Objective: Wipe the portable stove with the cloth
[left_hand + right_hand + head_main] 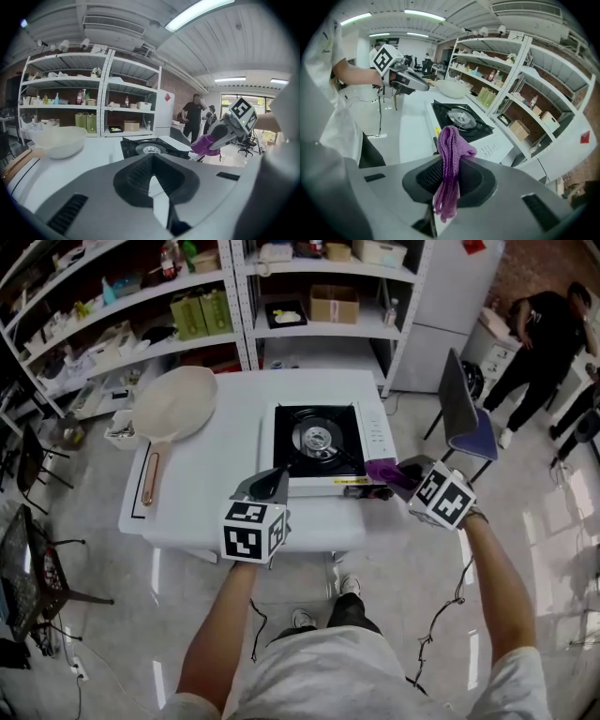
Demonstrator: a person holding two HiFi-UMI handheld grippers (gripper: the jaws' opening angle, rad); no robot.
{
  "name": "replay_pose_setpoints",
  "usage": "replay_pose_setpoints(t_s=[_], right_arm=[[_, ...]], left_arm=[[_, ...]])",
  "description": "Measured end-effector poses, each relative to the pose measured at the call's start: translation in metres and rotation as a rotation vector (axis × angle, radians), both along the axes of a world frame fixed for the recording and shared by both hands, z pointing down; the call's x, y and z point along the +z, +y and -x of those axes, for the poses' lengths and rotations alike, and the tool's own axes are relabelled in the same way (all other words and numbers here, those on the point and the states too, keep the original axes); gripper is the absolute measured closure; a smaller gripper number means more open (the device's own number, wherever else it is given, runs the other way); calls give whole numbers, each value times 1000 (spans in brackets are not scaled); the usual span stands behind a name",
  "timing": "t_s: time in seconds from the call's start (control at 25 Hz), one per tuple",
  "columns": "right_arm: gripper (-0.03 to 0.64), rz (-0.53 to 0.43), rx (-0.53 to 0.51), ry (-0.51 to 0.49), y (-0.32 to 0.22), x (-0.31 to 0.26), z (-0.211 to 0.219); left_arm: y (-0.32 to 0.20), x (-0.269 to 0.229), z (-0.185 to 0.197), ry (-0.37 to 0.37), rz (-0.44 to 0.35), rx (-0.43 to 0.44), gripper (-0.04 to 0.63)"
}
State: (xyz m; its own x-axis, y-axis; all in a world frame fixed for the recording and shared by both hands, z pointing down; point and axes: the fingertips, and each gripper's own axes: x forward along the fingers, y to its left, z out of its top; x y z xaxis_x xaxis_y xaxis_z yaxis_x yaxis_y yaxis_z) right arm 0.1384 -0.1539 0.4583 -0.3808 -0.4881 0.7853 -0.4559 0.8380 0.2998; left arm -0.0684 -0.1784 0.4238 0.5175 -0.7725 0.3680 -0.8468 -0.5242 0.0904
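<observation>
Purple cloth (451, 145) hangs clamped in the right gripper (448, 180) (mostly loose, dangling), just beside the near right corner of the portable stove (374, 432) on the desk (211, 493). Loose folds could snag the burner grate (317, 439); the left gripper (152, 180), closed and empty, steadies nothing.

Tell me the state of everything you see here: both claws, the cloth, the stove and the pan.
Left claw: shut, empty.
Right claw: shut on the cloth.
Cloth: bunched, hanging from the right claw.
Portable stove: unlit, nothing on it.
Pan: upright on the table, untouched.
</observation>
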Motion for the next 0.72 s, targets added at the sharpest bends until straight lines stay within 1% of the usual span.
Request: replay_pose_setpoints(t_s=[0.12, 0.2, 0.44, 0.72], right_arm=[[554, 25, -53, 55, 4, 10, 6], [554, 39, -68, 69, 6, 17, 11], [554, 62, -105, 70, 9, 25, 35], [554, 78, -169, 75, 7, 22, 67]], left_arm=[[2, 2, 7, 5, 7, -13, 591], [4, 5, 10, 12, 16, -21, 591], [10, 10, 17, 26, 24, -36, 591], [16, 13, 34, 31, 29, -71, 591]])
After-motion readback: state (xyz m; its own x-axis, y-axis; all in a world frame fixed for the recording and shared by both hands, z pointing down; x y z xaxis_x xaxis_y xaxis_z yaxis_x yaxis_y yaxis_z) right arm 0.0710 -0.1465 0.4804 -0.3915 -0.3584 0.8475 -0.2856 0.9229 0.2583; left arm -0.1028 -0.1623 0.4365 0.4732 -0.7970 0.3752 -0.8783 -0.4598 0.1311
